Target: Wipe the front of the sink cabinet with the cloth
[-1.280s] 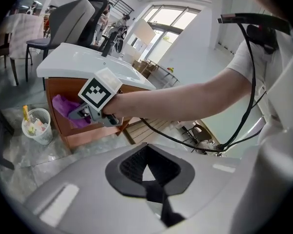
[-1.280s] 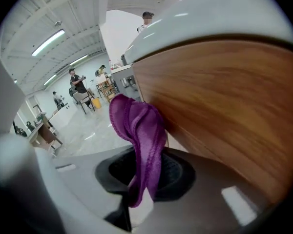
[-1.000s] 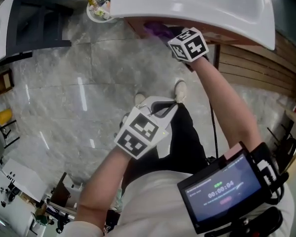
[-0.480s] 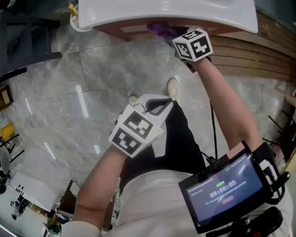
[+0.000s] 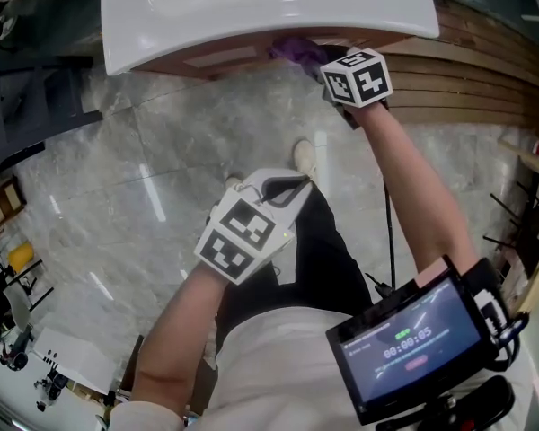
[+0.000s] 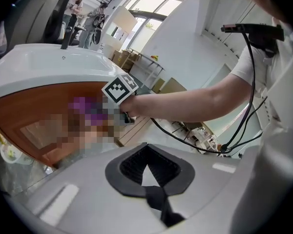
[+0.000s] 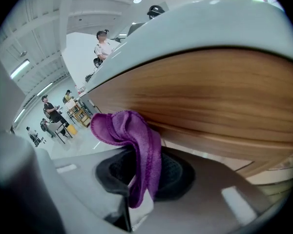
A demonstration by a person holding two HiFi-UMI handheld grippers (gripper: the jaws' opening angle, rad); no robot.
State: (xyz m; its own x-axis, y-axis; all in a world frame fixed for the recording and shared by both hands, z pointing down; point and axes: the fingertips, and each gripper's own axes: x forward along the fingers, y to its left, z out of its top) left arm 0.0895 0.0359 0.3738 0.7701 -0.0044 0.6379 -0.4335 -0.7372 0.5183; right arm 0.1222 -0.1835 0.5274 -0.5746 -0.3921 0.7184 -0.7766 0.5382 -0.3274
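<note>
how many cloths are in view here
1: a purple fabric cloth, gripped in the right gripper and held against the wooden sink cabinet front, just below the white basin. No other cloth shows in any view.

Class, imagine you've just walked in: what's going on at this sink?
A person holds a gripper in each hand. The right gripper is shut on a purple cloth, holding it up against the wooden cabinet front just under the white sink. The left gripper hangs back above the floor, its fingers together with nothing between them.
</note>
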